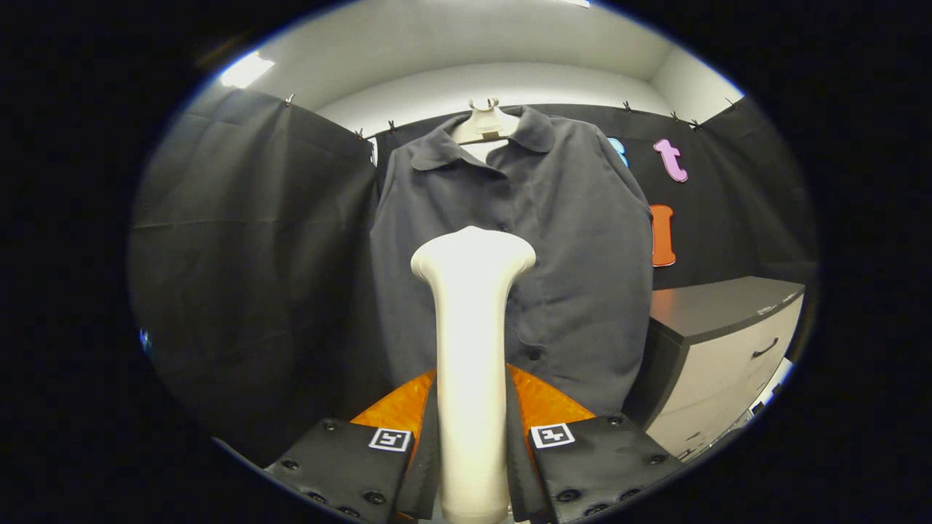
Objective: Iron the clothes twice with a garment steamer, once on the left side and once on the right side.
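The jaws (472,466) are pinched on the steamer (472,349), one finger pressing each side of its handle, low down near the base. The steamer stands upright between them, its long axis running straight up and away from the jaws, and its flared head sits at the top, facing the shirt (510,247).

The shirt hangs beyond the steamer on a hanger (484,124), front toward the steamer, its button line running top to bottom just right of the steamer's head. Measured from that button line, the head lies about on the midline (a shade to the left panel, if anything). Whether the head already touches the cloth is hard to judge from this angle; it looks near.

So the coming pass likely turns on a sideways shift off the button line onto one panel, then a stroke along the shirt's length. A cabinet (721,349) stands right of the shirt.
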Tool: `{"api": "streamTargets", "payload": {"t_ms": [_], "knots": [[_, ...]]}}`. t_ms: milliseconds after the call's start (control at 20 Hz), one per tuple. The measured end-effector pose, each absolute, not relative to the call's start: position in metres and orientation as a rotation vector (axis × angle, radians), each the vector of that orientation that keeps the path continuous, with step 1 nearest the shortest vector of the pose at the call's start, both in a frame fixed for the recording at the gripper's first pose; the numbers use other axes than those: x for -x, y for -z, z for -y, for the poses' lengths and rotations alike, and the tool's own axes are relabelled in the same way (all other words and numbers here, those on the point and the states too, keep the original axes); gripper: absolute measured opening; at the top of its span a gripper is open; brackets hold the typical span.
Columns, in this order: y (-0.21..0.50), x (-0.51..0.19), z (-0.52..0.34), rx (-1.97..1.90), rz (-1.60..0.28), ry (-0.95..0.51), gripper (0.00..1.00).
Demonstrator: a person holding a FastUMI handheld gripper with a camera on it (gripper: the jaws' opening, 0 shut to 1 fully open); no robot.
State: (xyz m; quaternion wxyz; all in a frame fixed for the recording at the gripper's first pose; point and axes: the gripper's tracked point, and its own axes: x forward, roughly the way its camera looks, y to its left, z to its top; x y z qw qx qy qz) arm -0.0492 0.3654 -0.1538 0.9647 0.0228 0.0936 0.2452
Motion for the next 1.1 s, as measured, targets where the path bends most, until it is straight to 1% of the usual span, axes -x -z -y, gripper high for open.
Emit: {"api": "streamTargets", "payload": {"t_ms": [200, 600, 750, 950, 1100], "knots": [[0.129, 0.045, -0.394, -0.064, -0.131, -0.555, 0.46], [0.074, -0.007, -0.414, -0.064, -0.015, -0.552, 0.46], [0.065, -0.019, -0.426, -0.104, -0.045, -0.569, 0.46], [0.073, -0.030, -0.444, -0.056, -0.027, -0.572, 0.46], [0.097, -0.026, -0.461, -0.028, -0.090, -0.614, 0.45]]}}
